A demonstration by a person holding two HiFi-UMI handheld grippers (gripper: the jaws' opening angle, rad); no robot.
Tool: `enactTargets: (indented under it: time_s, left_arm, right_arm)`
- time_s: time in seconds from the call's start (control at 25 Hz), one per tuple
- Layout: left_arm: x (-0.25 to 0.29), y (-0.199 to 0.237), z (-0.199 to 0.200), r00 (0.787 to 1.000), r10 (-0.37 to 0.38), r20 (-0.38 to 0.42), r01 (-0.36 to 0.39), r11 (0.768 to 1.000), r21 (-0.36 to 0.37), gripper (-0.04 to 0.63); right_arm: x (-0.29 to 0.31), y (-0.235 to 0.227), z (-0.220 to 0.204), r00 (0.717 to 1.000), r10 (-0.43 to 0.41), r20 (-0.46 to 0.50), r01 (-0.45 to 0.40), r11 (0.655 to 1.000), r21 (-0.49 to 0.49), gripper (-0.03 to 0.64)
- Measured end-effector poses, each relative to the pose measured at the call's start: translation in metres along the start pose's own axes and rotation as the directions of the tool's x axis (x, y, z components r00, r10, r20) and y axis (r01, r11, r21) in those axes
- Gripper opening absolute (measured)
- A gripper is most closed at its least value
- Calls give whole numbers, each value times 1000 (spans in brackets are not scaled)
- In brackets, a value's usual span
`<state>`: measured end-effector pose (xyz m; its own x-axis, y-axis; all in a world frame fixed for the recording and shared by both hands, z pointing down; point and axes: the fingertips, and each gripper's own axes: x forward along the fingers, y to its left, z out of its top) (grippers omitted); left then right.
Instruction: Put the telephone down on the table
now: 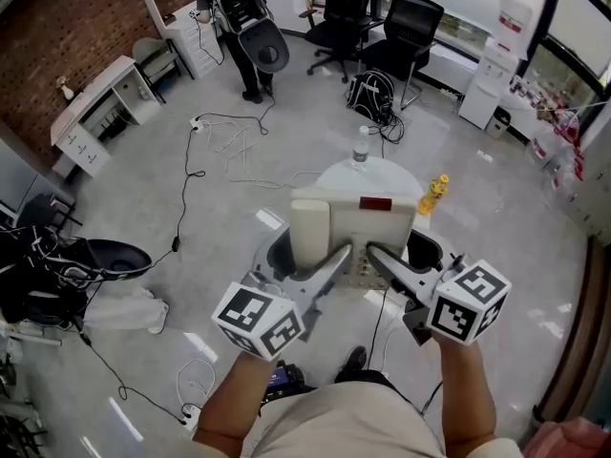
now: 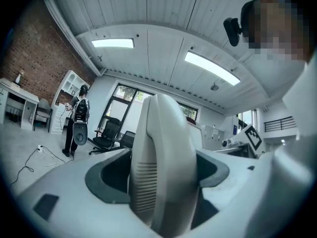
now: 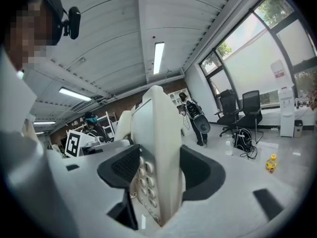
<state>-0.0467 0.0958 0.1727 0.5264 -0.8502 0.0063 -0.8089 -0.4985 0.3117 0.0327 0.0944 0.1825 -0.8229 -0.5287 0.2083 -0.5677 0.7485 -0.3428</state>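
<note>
Left gripper clamped on handset, right gripper clamped on telephone body, both mine and level; telephone held up, long axis running away from me, table just beyond and below.

Cream telephone, red strip on top; black-and-white square markers on left gripper and right gripper; yellow bottle
</note>
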Motion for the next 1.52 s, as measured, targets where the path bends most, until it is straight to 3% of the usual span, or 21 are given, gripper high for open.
enactTargets:
  time_s: [0.52,0.76,1.04,1.52]
  left_arm:
    - [86,-15,-19,1000,-8,-16,8,1000,1,368]
    - [121,-11,-22,994,-99,-39,99,995,0,368]
    - [147,-15,-19,968,-238,-78,238,971,-9,368]
    - [181,7,-33,926,-355,-130,354,935,-32,367]
  right_arm:
    - [-16,-86,15,1000,0,3,0,1000,25,249]
    - [-15,-113,21,996,-86,33,85,996,41,248]
    - [-23,-128,30,974,-217,69,213,975,63,249]
    - [-5,-155,23,938,-337,84,328,938,109,248]
